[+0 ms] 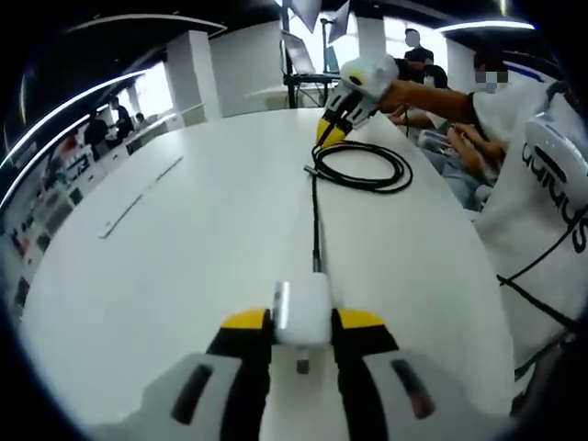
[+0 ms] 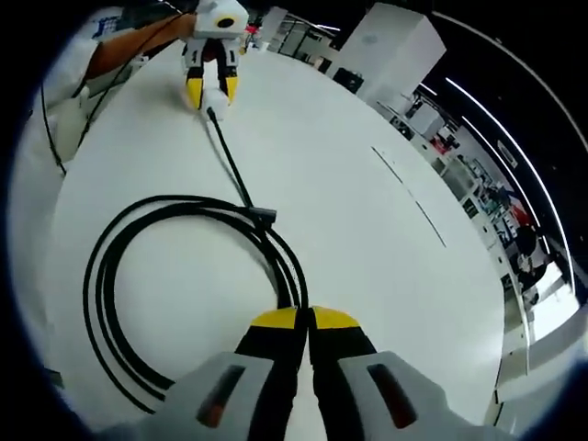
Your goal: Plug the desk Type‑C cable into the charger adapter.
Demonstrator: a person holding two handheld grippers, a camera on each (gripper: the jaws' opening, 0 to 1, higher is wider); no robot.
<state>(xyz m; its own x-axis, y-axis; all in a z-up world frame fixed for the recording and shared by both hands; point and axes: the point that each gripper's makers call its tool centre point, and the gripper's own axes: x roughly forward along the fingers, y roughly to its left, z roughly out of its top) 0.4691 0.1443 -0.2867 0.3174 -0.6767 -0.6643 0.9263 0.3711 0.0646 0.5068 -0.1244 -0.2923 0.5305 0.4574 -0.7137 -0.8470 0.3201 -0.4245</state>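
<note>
left gripper (image 1: 303, 322): jaws clamped on white adapter (image 1: 301, 312), cable plugged in I think
right gripper (image 2: 306, 320): tips together, pinching black cable (image 2: 184, 207) coil
table (image 1: 184, 257): white

Large white table (image 1: 184, 248), round-edged, with a thin seam line (image 1: 138, 197) across the top. Seated people (image 1: 432, 83) at the far edge in the left gripper view. White square pillar (image 2: 395, 55) beyond the table in the right gripper view. Shelving with small items (image 1: 55, 175) along the wall. Bright windows (image 1: 156, 92) behind.
</note>
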